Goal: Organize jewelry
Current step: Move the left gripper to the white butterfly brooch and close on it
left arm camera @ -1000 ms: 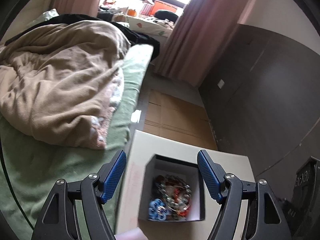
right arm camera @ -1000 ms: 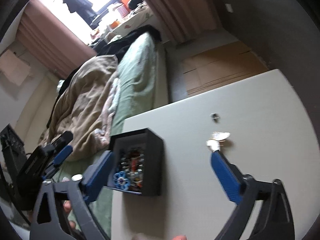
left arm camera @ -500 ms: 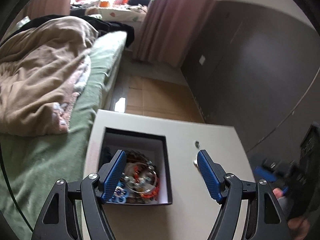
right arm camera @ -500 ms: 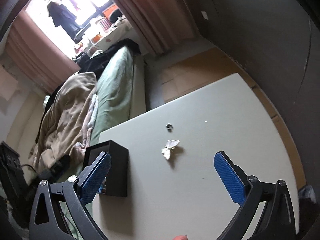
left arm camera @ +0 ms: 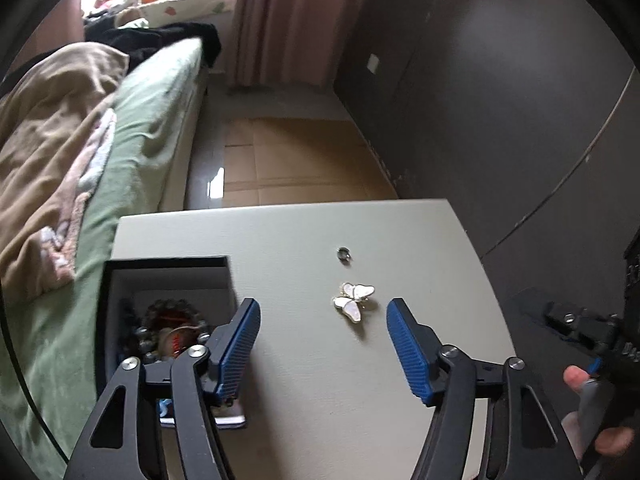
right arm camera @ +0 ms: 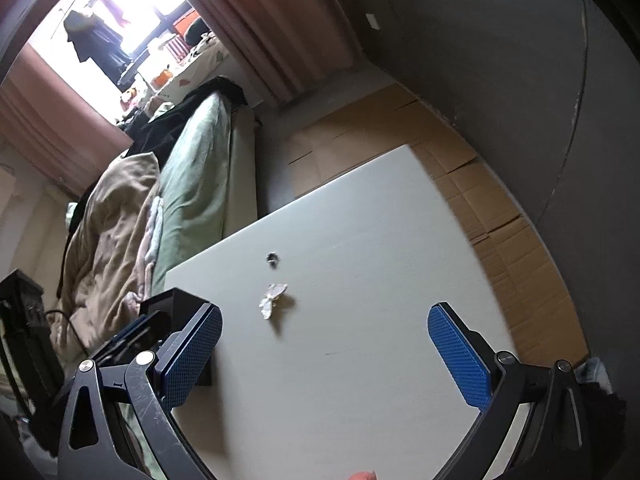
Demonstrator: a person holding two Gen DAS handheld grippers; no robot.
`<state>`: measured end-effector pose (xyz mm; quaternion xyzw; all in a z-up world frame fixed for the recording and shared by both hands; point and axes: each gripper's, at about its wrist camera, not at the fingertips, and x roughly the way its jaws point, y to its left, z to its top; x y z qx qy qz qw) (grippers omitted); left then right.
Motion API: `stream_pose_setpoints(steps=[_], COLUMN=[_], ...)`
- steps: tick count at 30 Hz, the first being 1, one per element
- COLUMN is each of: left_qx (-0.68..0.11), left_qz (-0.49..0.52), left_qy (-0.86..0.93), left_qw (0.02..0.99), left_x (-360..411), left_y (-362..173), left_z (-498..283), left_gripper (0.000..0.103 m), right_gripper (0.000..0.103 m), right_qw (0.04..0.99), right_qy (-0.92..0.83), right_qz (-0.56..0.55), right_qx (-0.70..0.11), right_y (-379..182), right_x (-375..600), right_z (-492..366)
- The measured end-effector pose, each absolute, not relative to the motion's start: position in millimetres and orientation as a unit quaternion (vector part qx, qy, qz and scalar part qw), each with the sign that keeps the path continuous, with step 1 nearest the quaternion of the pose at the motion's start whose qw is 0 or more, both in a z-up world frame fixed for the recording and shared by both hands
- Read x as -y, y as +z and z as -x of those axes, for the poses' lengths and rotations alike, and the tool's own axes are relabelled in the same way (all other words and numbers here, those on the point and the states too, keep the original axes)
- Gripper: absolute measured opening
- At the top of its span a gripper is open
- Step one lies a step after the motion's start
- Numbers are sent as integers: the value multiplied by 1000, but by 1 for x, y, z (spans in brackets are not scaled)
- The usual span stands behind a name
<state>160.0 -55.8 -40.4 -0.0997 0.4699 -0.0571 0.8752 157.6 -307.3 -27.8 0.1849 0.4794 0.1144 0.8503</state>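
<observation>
The butterfly brooch, glossy pearl-white wings edged in gold, lies flat on the matte pale table, just ahead of my left gripper at about 1 o'clock from its midpoint. A small round silver ring sits past the brooch at 12 o'clock, near it but apart. Seen from my right side, the brooch and ring lie at 11 o'clock, well ahead of my right gripper.

My left fingers, ribbed blue pads on black frames, are spread wide and grip nothing, hovering over the table. My right fingers are likewise splayed far apart and empty, tilted over the table's near edge.

At 9 o'clock of the left gripper stands a square black box with a pale lining, open-topped, heaped with beaded bracelets, red and silvery. Beyond the table are brown cardboard sheets on the floor and a bed with a green sheet.
</observation>
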Motion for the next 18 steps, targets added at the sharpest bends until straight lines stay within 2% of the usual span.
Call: stream_pose_setpoints(steps=[3,8,13,18], left_qx=[-484,-508,-535,-550], left_qz=[88,55,42,24], left_qy=[-64,-66,-68,-66], left_qw=[868,857,841,833], left_x=[69,92,106,116], left_y=[-45,-55,-73,-88], left_z=[-170,-188,-204,-214], left_gripper=[58,55,43,39], right_gripper=[103,103,103,103], right_qw=[848,845,842,836], right_qy=[111,113,117,114], right_qz=[-191,-187,-201,-218], right_qx=[-481,-489,-486,-491], right_y=[-29,-30,-29,-32], right_x=[318,327,337,347], right_z=[-159,-160,-160,-161])
